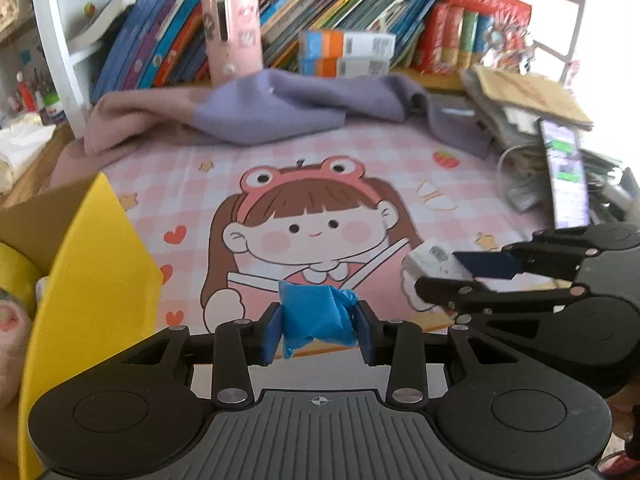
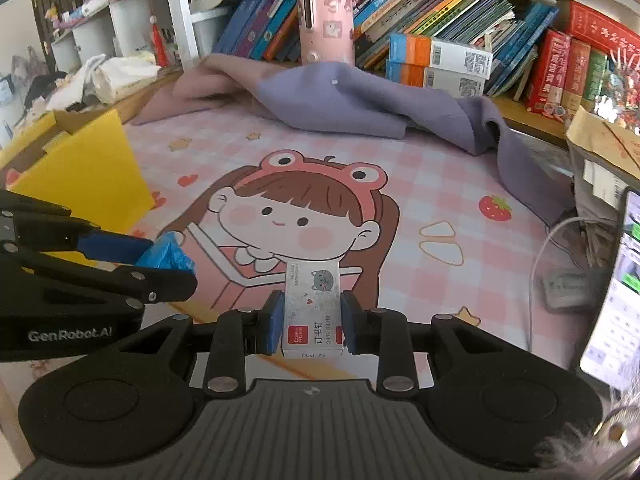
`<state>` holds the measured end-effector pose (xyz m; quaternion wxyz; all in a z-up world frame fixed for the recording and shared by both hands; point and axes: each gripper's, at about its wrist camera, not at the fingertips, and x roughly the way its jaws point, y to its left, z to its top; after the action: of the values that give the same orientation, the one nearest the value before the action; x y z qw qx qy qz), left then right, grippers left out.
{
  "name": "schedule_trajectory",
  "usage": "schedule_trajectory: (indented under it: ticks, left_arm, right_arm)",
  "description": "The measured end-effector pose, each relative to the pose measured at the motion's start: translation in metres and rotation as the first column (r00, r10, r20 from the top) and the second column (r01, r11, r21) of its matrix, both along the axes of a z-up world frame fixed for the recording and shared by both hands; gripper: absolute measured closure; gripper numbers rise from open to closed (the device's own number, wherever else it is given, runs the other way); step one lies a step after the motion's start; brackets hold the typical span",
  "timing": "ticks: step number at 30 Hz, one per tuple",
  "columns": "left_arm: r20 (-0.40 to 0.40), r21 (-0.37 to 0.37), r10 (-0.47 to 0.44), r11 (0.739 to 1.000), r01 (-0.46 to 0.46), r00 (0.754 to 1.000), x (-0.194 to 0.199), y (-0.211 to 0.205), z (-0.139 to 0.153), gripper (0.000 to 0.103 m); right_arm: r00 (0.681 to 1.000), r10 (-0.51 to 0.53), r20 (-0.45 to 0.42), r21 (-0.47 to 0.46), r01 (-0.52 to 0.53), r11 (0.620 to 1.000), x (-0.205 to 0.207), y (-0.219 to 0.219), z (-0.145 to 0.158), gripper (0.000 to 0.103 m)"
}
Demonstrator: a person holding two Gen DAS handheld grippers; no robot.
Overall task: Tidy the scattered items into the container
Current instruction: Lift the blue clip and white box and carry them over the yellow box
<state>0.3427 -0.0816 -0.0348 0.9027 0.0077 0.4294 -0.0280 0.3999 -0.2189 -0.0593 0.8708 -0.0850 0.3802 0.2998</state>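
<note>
Evidently both pickups are done: the crumpled blue wrapper (image 1: 316,314) sits pinched in the left gripper (image 1: 319,330) jaws, the white staple box (image 2: 313,312) clamped in the right gripper (image 2: 311,328), both above the pink desk mat (image 2: 420,184). Next, I judge, comes carrying them left into the yellow box (image 1: 92,280), clearing its wall

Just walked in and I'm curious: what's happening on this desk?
A person is tidying with two hand-held grippers. The left gripper is shut on a crumpled blue bag; the right gripper is shut on a small staple box. The yellow box stands at the left, and neither item is in it yet.
</note>
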Motion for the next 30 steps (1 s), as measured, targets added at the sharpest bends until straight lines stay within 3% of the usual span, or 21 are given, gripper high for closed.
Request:
schedule_trajectory:
  ticks: [12, 21, 30]
  left_arm:
    - [0.045, -0.052, -0.063, 0.997, 0.065, 0.997, -0.047, -0.001, 0.017, 0.067]
    - [0.13, -0.057, -0.127, 0.989, 0.136, 0.983, -0.091, 0.013, 0.04, 0.067]
    - [0.184, -0.059, -0.156, 0.984, 0.17, 0.97, -0.142, 0.033, 0.048, 0.067]
  right_arm:
    - [0.998, -0.042, 0.04, -0.025, 0.043, 0.999, -0.05, -0.011, 0.019, 0.075]
    - [0.991, -0.129, 0.021, 0.027, 0.129, 0.991, -0.086, -0.017, 0.04, 0.075]
    - [0.983, -0.16, 0.088, 0.03, 0.158, 0.987, -0.136, -0.003, 0.059, 0.075]
